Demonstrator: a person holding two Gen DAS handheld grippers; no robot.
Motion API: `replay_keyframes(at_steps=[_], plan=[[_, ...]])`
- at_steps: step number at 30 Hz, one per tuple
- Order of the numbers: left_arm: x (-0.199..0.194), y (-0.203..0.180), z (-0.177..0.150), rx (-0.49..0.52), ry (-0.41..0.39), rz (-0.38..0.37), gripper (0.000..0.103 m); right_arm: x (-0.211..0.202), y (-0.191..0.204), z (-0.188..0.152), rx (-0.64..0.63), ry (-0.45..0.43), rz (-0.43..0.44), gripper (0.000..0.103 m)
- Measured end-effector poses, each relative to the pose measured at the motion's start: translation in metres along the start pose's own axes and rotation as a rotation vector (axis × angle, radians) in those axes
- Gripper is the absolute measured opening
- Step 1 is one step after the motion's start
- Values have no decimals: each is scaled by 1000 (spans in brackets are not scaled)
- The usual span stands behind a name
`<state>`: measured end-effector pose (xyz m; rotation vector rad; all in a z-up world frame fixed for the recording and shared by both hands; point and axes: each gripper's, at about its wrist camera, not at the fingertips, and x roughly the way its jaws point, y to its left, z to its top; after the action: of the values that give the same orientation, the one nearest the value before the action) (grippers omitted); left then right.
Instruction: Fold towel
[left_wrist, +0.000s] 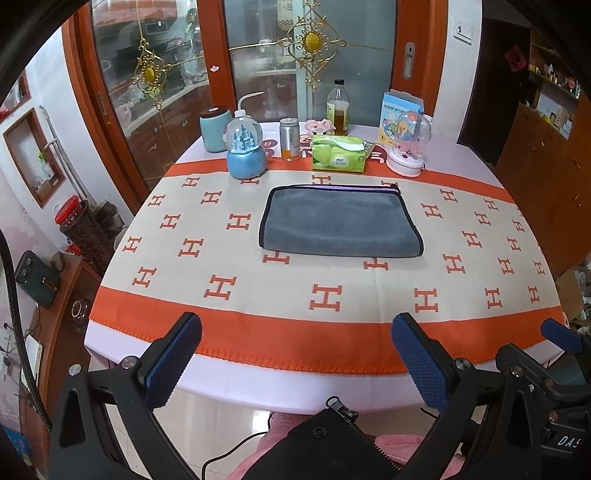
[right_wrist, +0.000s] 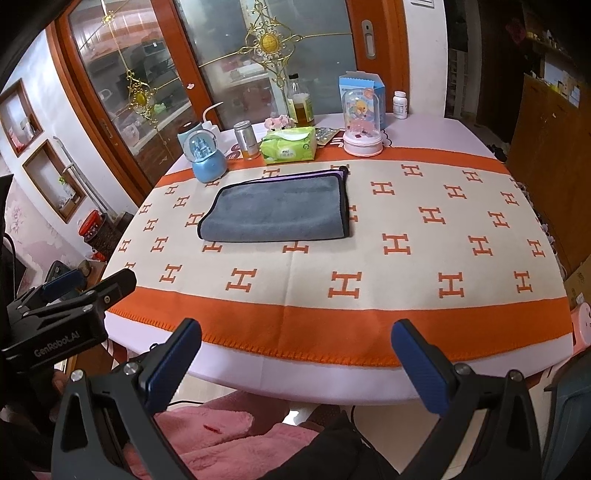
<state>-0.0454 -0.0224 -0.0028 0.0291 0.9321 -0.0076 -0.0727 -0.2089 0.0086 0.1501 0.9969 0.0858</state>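
Towel: grey, black-trimmed, lying flat on the tablecloth toward the far edge, roughly mid-width — just in front of the green tissue pack.
Fold state: already doubled at least once, I judge — a lilac underside strip shows along the far edge, and the near edge reads as a rounded fold. Corners look reasonably aligned; far right corner sticks out a little.
Left gripper: mine, jaws wide apart, nothing between them, hanging off the near edge of the table, well apart from the towel.
Right gripper: same — jaws spread, empty, off the near edge; the towel sits ahead and to its left.
Contact: none. Neither pad touches cloth.
Done so far: one fold appears complete and laid down.
Left to do: cannot tell if a second fold is wanted. If so, grip the two corners of one short side and carry them across to the other.
Risk: the snow globe and steel can stand near the far edge, close behind the towel.
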Motion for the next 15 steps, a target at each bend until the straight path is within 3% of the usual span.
replay_keyframes(at_steps=[15], plan=[[2,-1,8,0,-2,3,102,3,-7,5,15,2,-2,103]])
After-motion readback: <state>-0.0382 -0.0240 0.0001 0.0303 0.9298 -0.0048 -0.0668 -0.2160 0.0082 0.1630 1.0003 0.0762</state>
